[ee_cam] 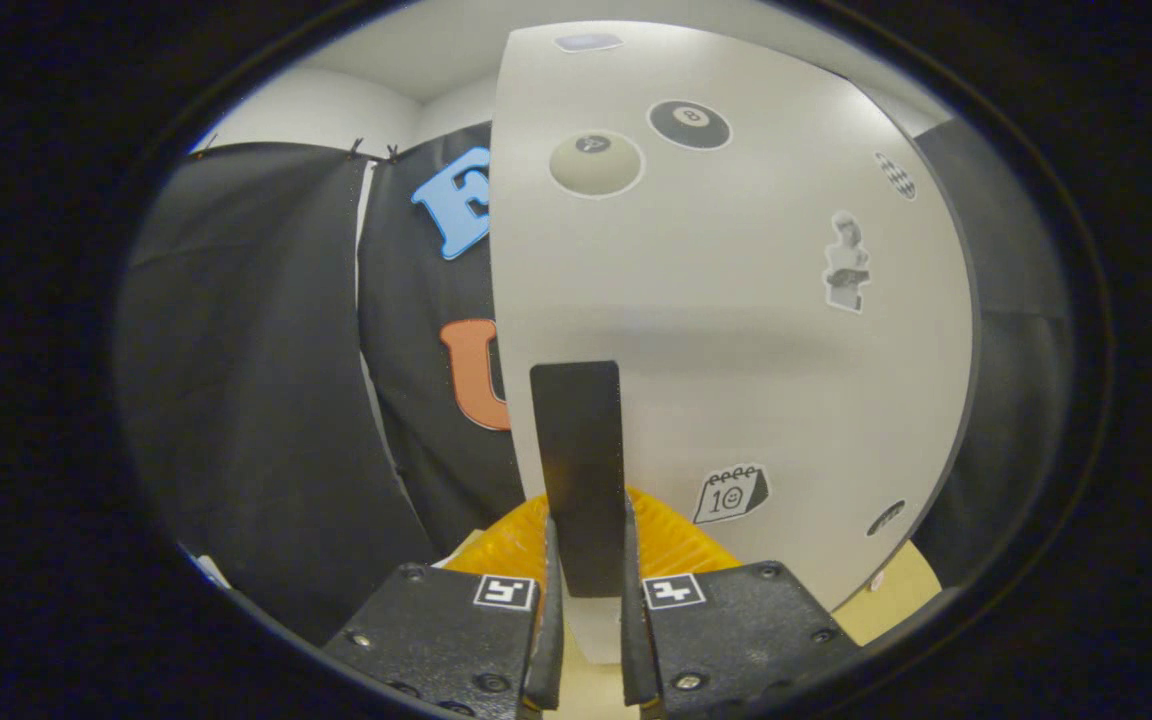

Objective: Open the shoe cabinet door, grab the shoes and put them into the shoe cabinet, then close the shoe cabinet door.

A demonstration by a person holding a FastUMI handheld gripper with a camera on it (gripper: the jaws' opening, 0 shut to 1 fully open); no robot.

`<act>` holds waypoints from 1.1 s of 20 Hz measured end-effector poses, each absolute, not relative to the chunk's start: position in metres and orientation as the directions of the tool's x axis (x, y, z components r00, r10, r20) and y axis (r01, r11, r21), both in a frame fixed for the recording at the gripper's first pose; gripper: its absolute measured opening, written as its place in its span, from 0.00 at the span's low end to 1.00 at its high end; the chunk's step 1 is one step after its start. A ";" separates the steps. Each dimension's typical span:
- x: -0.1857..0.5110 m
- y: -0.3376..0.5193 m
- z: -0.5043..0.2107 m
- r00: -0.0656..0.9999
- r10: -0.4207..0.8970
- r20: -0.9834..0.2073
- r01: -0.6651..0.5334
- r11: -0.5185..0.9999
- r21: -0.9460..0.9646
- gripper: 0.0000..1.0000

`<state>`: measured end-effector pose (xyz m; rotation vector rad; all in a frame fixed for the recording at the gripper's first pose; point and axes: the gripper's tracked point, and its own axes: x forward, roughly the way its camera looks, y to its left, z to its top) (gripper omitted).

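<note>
The shoe cabinet door (736, 330) takes up the centre and right of the frame, a pale panel dotted with stickers, and its near vertical edge runs down the middle of the picture. On that edge, low in the centre, sits a dark flat handle (577, 470), a tall narrow tab standing upright. The claw (586, 570) is closed narrowly on the lower end of this tab, one finger (549, 600) pressing each side of it, so the door is held by its handle and by nothing else. That grip makes sense for a swing: pinching the tab near the free edge gives the most leverage about the hinge, which I judge to be on the far right side of the panel.

Whether the door is being pulled open or pushed closed cannot be told from this moment; the cabinet's inside is hidden behind the panel, and no shoes can be made out. Just beyond the fingers, at the bottom centre, a ribbed yellow-orange thing (516, 545) lies low behind the handle; what it is I cannot say. Under it, toward the lower right, a light tan surface (896, 590) shows, probably the desk or floor. Black cloth walls (256, 380) hang at the left, with a white wall (336, 105) above them at the upper left.
</note>
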<state>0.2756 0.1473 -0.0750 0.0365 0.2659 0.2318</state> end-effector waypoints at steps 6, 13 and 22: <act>0.236 0.140 -0.065 0.918 0.305 -0.254 -0.296 0.952 0.074 0.26; 0.209 0.120 -0.064 0.906 0.356 -0.230 -0.349 0.934 0.070 0.24; 0.174 0.087 -0.058 0.892 0.395 -0.219 -0.393 0.918 0.052 0.24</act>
